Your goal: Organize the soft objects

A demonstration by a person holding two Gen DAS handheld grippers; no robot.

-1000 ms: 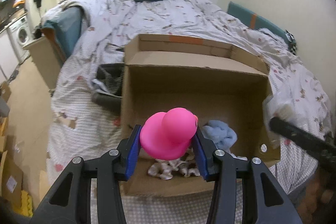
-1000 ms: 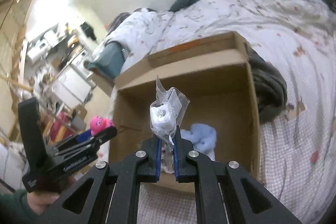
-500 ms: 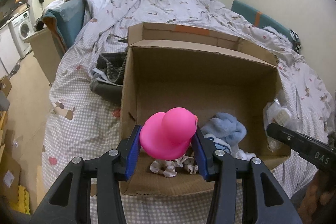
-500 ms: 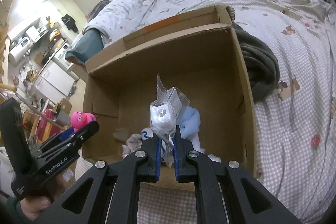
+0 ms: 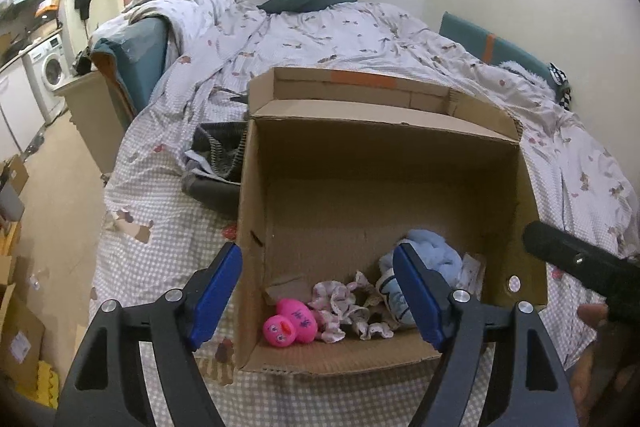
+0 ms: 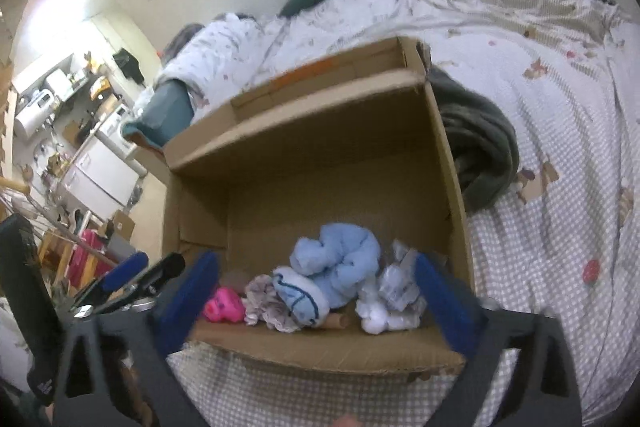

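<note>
The left gripper [image 5: 318, 293] stood wide over the box's near edge, nothing between its blue pads [image 5: 216, 291] – its jaws had just been opening. The right gripper [image 6: 316, 303] stood wider still, also bare and just opened. The pink duck [image 5: 290, 323] lay in the near left corner of the cardboard box [image 5: 384, 131]; the plastic packet [image 6: 394, 287] lay by the near right corner, against the blue cloth [image 6: 340, 259]. Judgement: the release was sound – both grippers should lift straight up, clear of the near wall, before seeking other soft things. The left view showed the duck whole; the right view showed only part of it, but alone showed the dark blanket [image 6: 476, 143] beyond the box's right wall.
</note>
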